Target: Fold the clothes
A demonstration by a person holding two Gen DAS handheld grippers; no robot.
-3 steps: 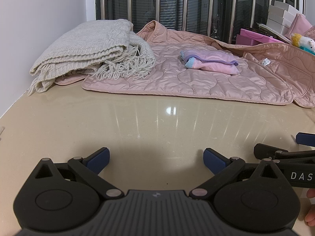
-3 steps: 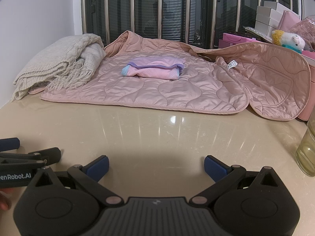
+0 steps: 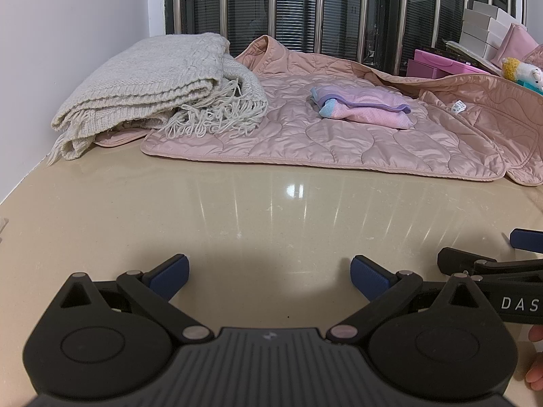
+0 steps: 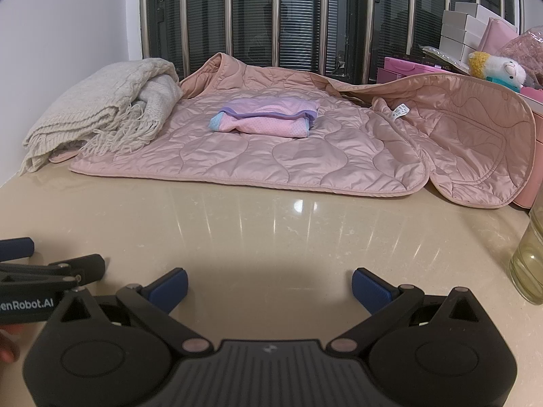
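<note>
Quilted pink jacket (image 4: pixel 271 156) spread flat for folding, small folded garment (image 4: pixel 264 120) atop; left gripper (image 3: pixel 269 273) and right gripper (image 4: pixel 269 285) spread wide, empty.

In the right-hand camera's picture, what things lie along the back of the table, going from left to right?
Cream knitted blanket → small folded pink and purple garment lying on the pink quilted jacket → white care label → plush toy → glass of yellowish liquid at the right edge, nearer the camera.

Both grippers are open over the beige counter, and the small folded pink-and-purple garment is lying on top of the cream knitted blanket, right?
Not quite. The small folded pink-and-purple garment lies on the pink quilted jacket, apart from the cream knitted blanket; the right wrist view shows it. Both grippers are open over the beige counter.
</note>
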